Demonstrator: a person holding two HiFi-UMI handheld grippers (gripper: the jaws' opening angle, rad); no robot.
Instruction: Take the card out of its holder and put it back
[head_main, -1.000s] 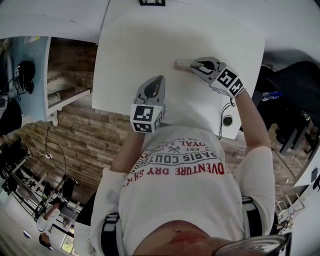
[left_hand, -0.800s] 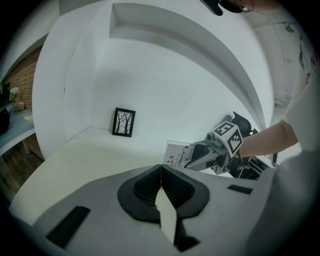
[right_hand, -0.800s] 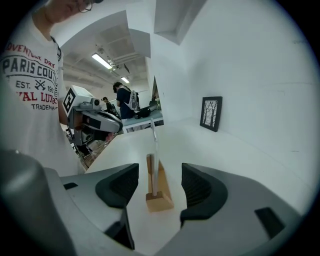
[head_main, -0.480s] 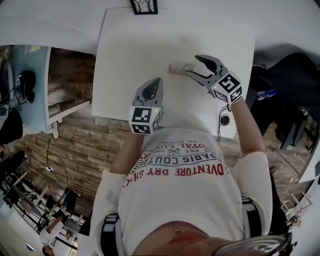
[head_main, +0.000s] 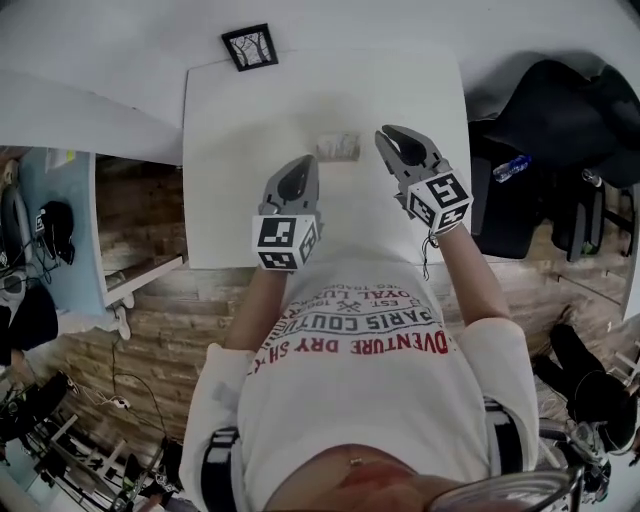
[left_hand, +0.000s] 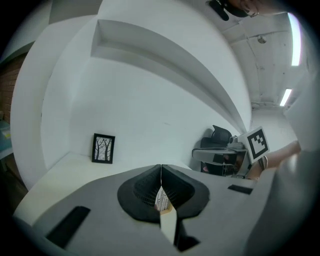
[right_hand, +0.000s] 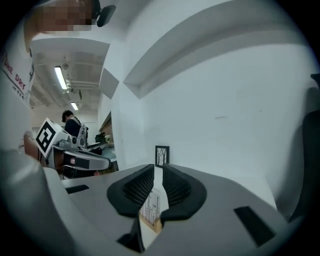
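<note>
My forearms reach forward side by side. My left gripper has its jaws pressed together; my right gripper is closing, with nothing between its jaws.

The person's T-shirt shows, upside down and partly cut off, "PARIS COUT", "DRY" and "DVENTURE".

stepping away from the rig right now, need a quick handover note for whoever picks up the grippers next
Left gripper: jaws shut, empty, held to the near left of the card.
Right gripper: jaws closing with a narrow gap left, nothing between them; it sits to the right of the holder, not touching it.
The card stands upright in its holder on the white table.
Done: the card is seated. This moment does not show whether it has already been out and back.
Left: if not, grip the card, lift it out, slot it back.
</note>
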